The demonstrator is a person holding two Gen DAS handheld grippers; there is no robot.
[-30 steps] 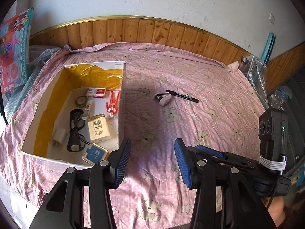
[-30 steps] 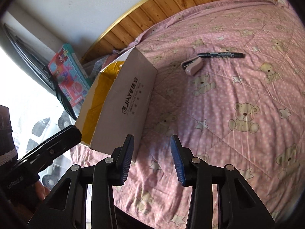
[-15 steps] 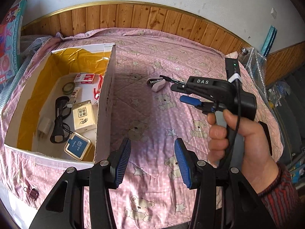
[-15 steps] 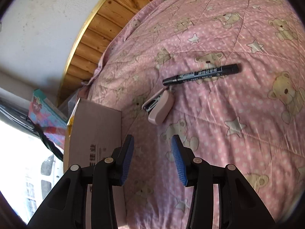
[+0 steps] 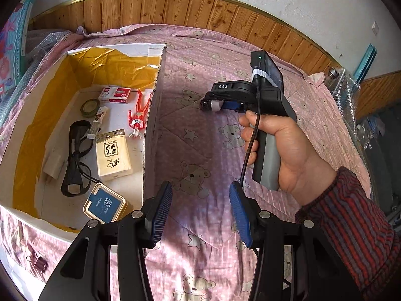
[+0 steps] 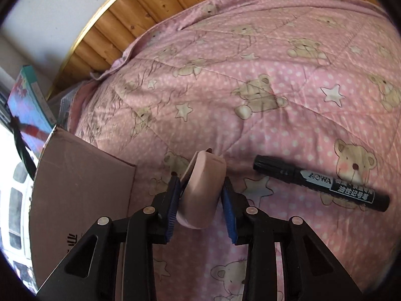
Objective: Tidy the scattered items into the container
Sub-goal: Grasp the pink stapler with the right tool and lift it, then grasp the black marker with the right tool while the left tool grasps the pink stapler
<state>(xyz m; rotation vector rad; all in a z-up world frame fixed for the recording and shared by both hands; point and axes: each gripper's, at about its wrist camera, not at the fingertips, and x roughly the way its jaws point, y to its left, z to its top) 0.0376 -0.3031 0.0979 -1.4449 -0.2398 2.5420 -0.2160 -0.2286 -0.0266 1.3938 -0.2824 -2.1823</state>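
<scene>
My right gripper (image 6: 200, 178) is shut on the pink stapler (image 6: 200, 195), both blue pads against its sides, low over the pink bear quilt (image 6: 275, 75). A black marker (image 6: 320, 183) lies on the quilt just right of it. In the left wrist view the right gripper (image 5: 213, 104) is held by a hand (image 5: 280, 150) in the middle of the bed, with the stapler (image 5: 214, 104) at its tips. My left gripper (image 5: 200, 198) is open and empty, beside the open cardboard box (image 5: 150, 135), which holds several items.
The box's outer wall (image 6: 82, 188) stands just left of the right gripper. A small binder clip (image 5: 37, 263) lies on the quilt at the near left. Wood panelling (image 5: 200, 10) backs the bed. Bubble wrap and a bottle (image 5: 335, 75) sit at the far right.
The right gripper went forward and down to the stapler and closed its fingers on it. The left gripper shifted a little closer to the box.
</scene>
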